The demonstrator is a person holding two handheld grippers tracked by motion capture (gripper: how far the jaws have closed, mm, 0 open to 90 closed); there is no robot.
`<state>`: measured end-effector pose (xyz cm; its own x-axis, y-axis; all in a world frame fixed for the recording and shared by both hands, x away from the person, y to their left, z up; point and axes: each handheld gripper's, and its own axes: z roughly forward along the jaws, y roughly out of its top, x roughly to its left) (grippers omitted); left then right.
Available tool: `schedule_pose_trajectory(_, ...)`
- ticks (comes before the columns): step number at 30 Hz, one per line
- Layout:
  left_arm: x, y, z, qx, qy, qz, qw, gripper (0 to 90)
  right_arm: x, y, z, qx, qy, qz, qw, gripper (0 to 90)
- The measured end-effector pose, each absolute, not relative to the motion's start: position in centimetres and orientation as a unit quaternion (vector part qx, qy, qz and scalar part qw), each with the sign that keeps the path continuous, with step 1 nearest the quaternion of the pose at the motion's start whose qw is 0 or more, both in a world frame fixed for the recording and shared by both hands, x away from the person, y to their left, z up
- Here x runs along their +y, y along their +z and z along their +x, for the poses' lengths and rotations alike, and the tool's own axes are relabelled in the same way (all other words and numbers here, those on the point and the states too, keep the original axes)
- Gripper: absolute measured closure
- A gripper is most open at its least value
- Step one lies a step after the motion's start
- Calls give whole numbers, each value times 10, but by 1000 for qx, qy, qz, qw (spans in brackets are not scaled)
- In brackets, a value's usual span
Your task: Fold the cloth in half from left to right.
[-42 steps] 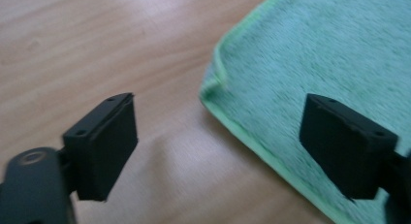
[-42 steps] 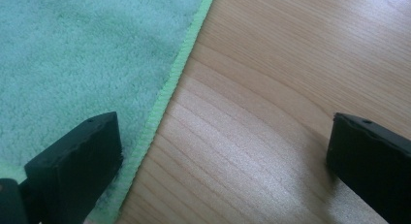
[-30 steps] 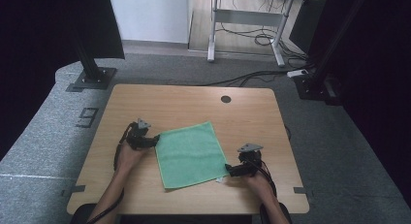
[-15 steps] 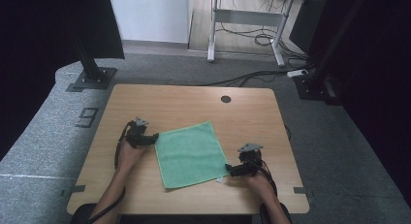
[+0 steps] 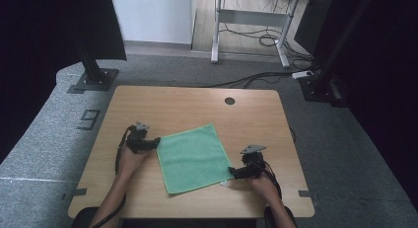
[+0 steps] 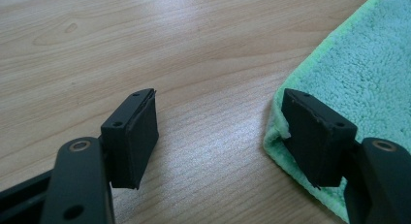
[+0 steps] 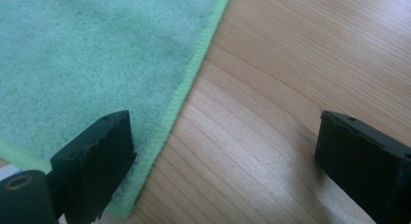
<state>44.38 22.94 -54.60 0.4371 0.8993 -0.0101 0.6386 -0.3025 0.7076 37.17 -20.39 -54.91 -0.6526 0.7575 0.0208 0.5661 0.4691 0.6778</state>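
tabletop (image 5: 197, 102): wood, carries flat green cloth (image 5: 193, 156) | left claw (image 5: 156, 142): released, jaws straddle cloth's left corner, one jaw on its hem | right claw (image 5: 231, 171): released, jaws just been closing, straddling cloth's near-right edge

Mint-green cloth (image 5: 193, 157) with brighter green hem, pale wood-grain table (image 5: 197, 104), black tongs (image 6: 218, 136).

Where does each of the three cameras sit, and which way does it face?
High view: above the person's side, looking forward and down on the table; forearms and both tools show.
Left gripper view: on the left tool, facing a corner of the green cloth.
Right gripper view: on the right tool, facing the cloth's edge.
All share cloth and tabletop.
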Motion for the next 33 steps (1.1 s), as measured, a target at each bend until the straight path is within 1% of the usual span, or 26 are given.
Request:
schedule_pose_trajectory(6, 229, -546, 444, 492, 199, 782, 327, 302, -198, -541, 371, 848, 349, 375, 137, 60)
schedule_pose_trajectory(13, 229, -546, 444, 492, 198, 782, 328, 300, -182, -531, 368, 853, 368, 353, 113, 67)
schedule_pose_trajectory(19, 229, -546, 444, 492, 198, 782, 327, 299, -162, -528, 364, 863, 376, 325, 93, 74)
schedule_pose_trajectory(26, 229, -546, 444, 492, 198, 782, 327, 299, -134, -526, 359, 874, 378, 295, 75, 128)
schedule_pose_trajectory(33, 230, -546, 444, 491, 198, 783, 327, 299, -103, -526, 353, 887, 376, 263, 57, 141)
